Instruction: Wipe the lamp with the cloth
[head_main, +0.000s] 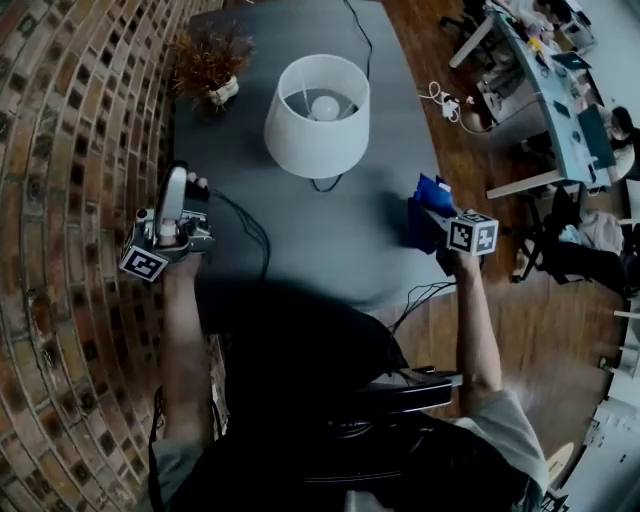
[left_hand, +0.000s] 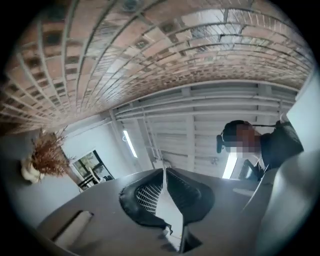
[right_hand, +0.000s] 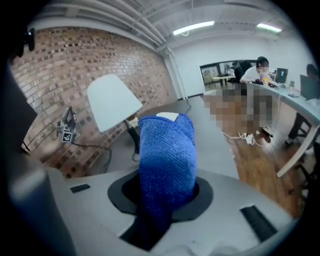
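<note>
The lamp (head_main: 317, 115) with a white shade stands on the dark grey table (head_main: 340, 250), its bulb visible from above; it also shows in the right gripper view as the lamp (right_hand: 112, 102). My right gripper (head_main: 428, 212) is at the table's right edge, shut on a folded blue cloth (head_main: 425, 200). In its own view the cloth (right_hand: 167, 135) stands up between the jaws of the right gripper (right_hand: 166, 167) and hides the fingertips. My left gripper (head_main: 177, 180) is at the table's left side, tilted upward with nothing in it. The left gripper (left_hand: 164, 186) has its jaws closed together, aimed at the ceiling.
A dried plant in a small vase (head_main: 210, 62) stands at the table's far left by the brick wall (head_main: 70, 150). A black cable (head_main: 255, 235) runs across the table. Desks (head_main: 545, 90) and a power strip (head_main: 445, 103) lie to the right. A seated person (right_hand: 255, 70) is far off.
</note>
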